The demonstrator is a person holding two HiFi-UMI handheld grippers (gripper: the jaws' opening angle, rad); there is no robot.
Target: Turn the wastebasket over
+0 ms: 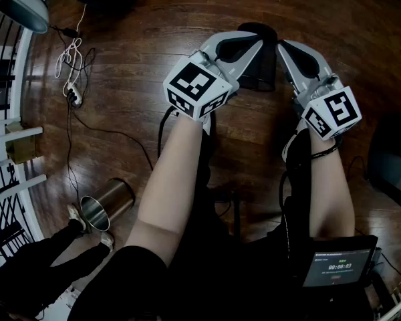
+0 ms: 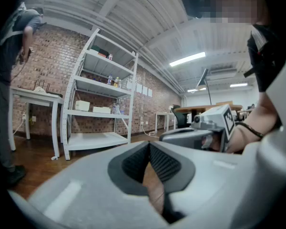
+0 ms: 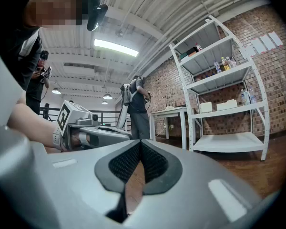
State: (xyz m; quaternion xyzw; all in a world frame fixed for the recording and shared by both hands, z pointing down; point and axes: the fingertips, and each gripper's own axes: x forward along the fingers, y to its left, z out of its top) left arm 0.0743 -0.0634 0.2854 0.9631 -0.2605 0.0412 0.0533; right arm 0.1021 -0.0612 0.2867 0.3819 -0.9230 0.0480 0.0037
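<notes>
Your left gripper [image 2: 149,144] and right gripper [image 3: 140,143] are both clenched, empty. Black mesh wastebasket [image 1: 260,72] at 12 o'clock, between their tips. Shiny steel cylindrical bin [image 1: 107,209] lies sideways at 8 o'clock. No legible writing.

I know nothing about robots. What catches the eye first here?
In the head view, forearms hold out the left gripper and right gripper side by side over a dark wood floor, jaws shut and empty, each bearing a black-and-white marker cube. At lower left, a shiny metal bin lies on its side. The gripper views show white shelves against a brick wall.
</notes>
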